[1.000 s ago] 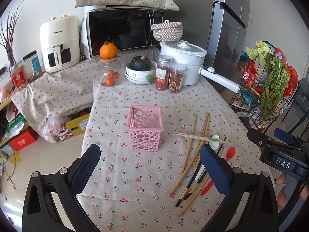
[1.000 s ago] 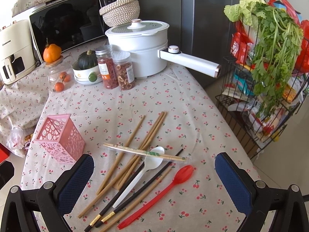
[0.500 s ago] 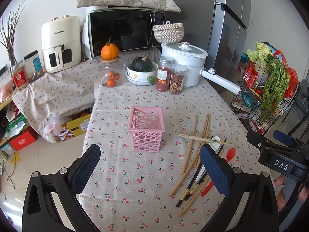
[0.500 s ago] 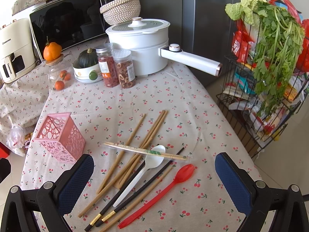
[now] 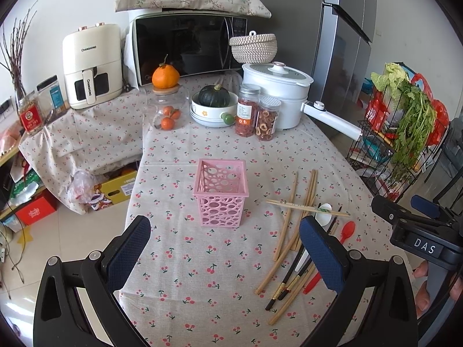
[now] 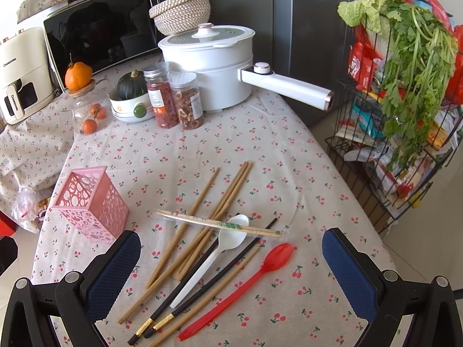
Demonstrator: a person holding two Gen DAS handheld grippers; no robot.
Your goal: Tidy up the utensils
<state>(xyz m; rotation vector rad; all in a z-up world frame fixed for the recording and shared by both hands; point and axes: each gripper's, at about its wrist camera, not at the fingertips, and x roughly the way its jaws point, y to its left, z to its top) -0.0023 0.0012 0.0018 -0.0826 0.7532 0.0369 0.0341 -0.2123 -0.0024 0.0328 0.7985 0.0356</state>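
A pink perforated holder stands upright and empty on the cherry-print tablecloth. To its right lies a loose pile: several bamboo chopsticks, a paper-wrapped pair across them, black chopsticks, a white plastic spoon and a red plastic spoon. My left gripper hovers open in front of the holder, holding nothing. My right gripper is open above the pile, also holding nothing. In the left wrist view the right gripper's body shows at the right edge with a hand under it.
At the back stand a white pot with a long handle, two jars, a bowl with a squash and a glass jar of oranges. A wire rack with greens stands off the table's right edge.
Both views have shifted slightly: the holder and the pile sit a little lower in each frame. The utensils lie as before and both grippers stay open.
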